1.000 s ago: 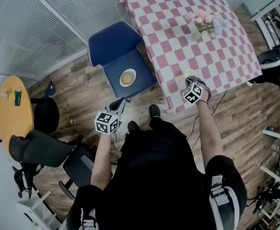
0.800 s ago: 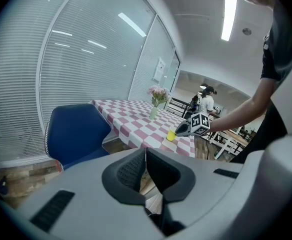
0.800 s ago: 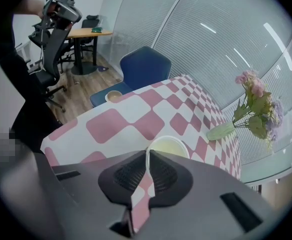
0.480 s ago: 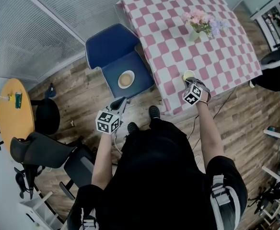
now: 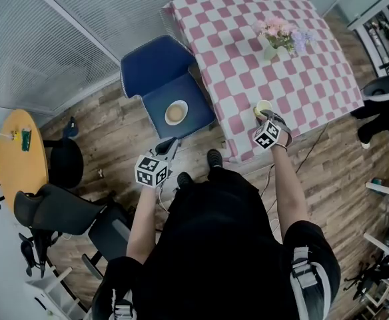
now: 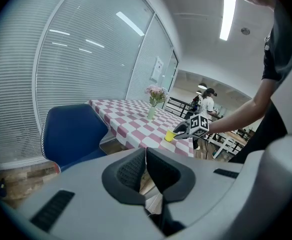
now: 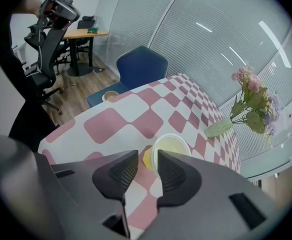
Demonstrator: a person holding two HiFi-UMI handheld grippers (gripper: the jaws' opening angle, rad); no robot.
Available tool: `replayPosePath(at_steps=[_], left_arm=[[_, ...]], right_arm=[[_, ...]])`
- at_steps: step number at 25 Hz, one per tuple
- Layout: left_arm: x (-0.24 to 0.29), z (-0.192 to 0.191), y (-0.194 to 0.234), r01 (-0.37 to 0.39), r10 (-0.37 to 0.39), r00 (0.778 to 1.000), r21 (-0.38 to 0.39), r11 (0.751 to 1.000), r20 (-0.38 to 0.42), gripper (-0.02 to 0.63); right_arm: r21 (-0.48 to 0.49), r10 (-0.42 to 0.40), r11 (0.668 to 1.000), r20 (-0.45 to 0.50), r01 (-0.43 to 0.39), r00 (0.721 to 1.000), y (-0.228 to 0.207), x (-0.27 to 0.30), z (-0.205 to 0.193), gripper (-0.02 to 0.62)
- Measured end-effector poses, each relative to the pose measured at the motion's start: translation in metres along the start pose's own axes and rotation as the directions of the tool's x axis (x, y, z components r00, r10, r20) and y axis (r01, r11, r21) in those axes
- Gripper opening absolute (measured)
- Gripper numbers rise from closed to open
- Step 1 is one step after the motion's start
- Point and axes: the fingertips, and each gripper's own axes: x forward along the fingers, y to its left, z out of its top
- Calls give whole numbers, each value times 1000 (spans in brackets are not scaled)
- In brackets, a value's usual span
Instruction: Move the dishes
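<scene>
Right gripper (image 7: 147,156) is over the near edge of the desk (image 5: 234,52) and points steeply down. Its jaws have just been opening and now stand apart. The yellow cup (image 7: 170,146) is right at their tips. A bit of its side shows in the gap, but the pads do not squeeze it, so I think the cup has been let go. The cup stands up straight on the pink and white cloth, mouth up, and it looks empty.

Left gripper (image 6: 145,154) is held out over the floor, away from the desk. Its jaws are pressed together and there is nothing in them.

I think one more dish needs moving: a small round bowl (image 5: 176,112) on the seat of the blue chair (image 5: 156,62) beside the desk. It is white round the edge and light brown in the middle. The bowl lies ahead of the left gripper and a little to its right, so the left gripper is the nearer one. The right gripper would have to reach past the desk corner. The bowl is low and round, with no long side, so a gripper would need to pinch its rim. A vase of flowers (image 5: 279,35) stands farther back on the desk, well away from the cup
</scene>
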Motion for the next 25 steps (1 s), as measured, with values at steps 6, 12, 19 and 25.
replayPosePath(at_steps=[6, 12, 19, 25], left_arm=[[-7, -4, 8, 5, -5, 1000, 1, 1000, 0, 25], [-15, -5, 12, 15, -15, 1000, 2, 1000, 4, 25], [-25, -7, 19, 18, -18, 1000, -2, 1000, 12, 25], [-38, -10, 25, 19, -18, 1000, -2, 1000, 18, 25]], right_arm=[[56, -19, 998, -1, 19, 1000, -1, -4, -2, 143], [102, -72, 992, 8, 71, 997, -8, -16, -1, 149], [131, -131, 983, 32, 126, 991, -13, -32, 8, 133], [161, -180, 973, 66, 167, 981, -12, -54, 14, 17]])
